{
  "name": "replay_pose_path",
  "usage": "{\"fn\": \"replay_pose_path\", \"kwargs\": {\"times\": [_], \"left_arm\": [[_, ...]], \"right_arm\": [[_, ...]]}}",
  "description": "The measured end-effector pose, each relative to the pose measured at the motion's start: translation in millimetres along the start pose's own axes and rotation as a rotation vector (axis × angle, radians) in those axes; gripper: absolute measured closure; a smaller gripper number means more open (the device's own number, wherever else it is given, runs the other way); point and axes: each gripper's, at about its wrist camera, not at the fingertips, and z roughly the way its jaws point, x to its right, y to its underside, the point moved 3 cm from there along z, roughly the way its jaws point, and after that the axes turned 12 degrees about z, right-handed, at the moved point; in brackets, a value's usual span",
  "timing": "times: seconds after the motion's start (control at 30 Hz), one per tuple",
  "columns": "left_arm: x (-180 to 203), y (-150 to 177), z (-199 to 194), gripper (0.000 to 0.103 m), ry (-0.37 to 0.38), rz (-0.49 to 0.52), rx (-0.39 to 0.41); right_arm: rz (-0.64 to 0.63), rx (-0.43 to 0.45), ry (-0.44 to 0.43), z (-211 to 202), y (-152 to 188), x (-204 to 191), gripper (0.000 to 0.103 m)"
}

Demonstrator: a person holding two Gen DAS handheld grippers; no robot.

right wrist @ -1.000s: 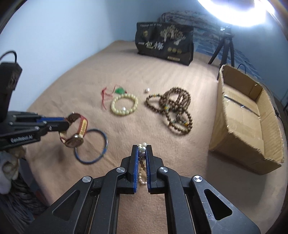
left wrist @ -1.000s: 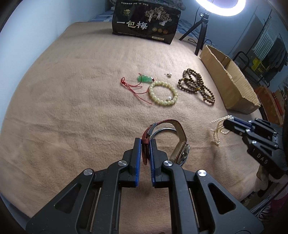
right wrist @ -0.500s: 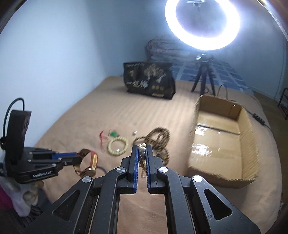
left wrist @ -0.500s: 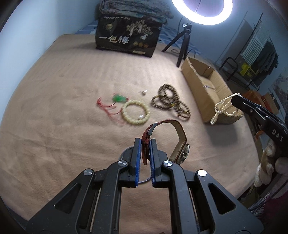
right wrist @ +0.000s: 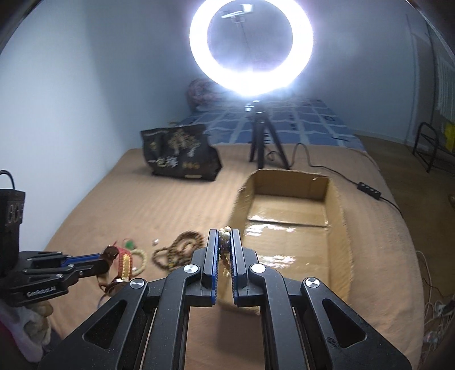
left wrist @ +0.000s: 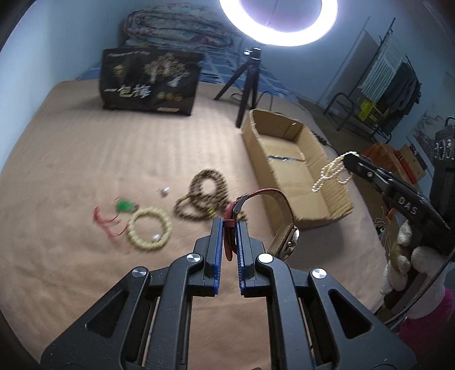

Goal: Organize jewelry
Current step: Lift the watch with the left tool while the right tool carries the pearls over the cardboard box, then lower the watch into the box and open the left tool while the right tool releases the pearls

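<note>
From the left wrist view, the left gripper (left wrist: 229, 227) was clamped on the red strap of one wristwatch (left wrist: 280, 224), whose band arched up to the right of the pads with the case hanging beside the right finger. On the tan blanket (left wrist: 71, 176) lay four loose pieces: one pale bead bracelet (left wrist: 149, 229), one green pendant on a red cord (left wrist: 113, 212), one coiled strand of brown wooden beads (left wrist: 203, 196) and one small white bead (left wrist: 165, 192), all blurred and well ahead and left of the tongs. One open cardboard box (left wrist: 295, 168) stood to the right. The right gripper (left wrist: 348, 159) reached in from the right, pinching one pearl strand (left wrist: 330, 172) that dangled in front of the box's near end. One ring light (left wrist: 277, 22) on a tripod and one black printed bag (left wrist: 149, 82) stood behind

From the right wrist view, the right gripper (right wrist: 225, 239) was closed on the pearl strand (right wrist: 225, 236), beads showing between the pads, with the cardboard box (right wrist: 338, 227) just beyond them. The left gripper (right wrist: 103, 260) came in at lower left with the wristwatch (right wrist: 123, 264) held off the blanket (right wrist: 142, 205). This view alone showed the box's whole glossy taped floor and a cable switch (right wrist: 369, 191) on the bed; the pendant and small bead were barely readable here, and the pale bracelet was partly hidden behind the watch
</note>
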Motion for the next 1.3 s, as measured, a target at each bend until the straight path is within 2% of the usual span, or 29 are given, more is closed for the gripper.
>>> {"fn": "replay_pose_path", "kwargs": {"times": [0.3,0.53,0.9,1.0,1.03,1.07,1.1,1.17,1.3], "left_arm": [[30,-33,37,0.096,0.059,0.019,-0.014],[49,-49,74,0.096,0.065,0.019,-0.031],[57,-56,100,0.096,0.082,0.006,-0.057],[59,-56,101,0.091,0.103,0.008,-0.053],[60,-56,101,0.088,0.103,0.017,-0.054],[61,-56,100,0.086,0.096,0.025,-0.053],[62,-56,99,0.083,0.088,0.035,-0.051],[62,-56,98,0.083,0.076,0.044,-0.055],[57,-56,93,0.083,0.059,0.046,-0.052]], "right_arm": [[0.062,0.005,0.057,22,-24,41,0.097],[0.108,-0.01,0.099,43,-31,69,0.097],[0.158,-0.033,0.114,56,-33,88,0.097],[0.173,-0.033,0.111,58,-34,89,0.097],[0.175,-0.036,0.113,58,-34,90,0.095],[0.177,-0.039,0.123,60,-34,90,0.085],[0.178,-0.04,0.132,60,-34,91,0.065],[0.18,-0.023,0.141,58,-34,91,0.05],[0.171,-0.013,0.147,53,-37,89,0.05]]}}
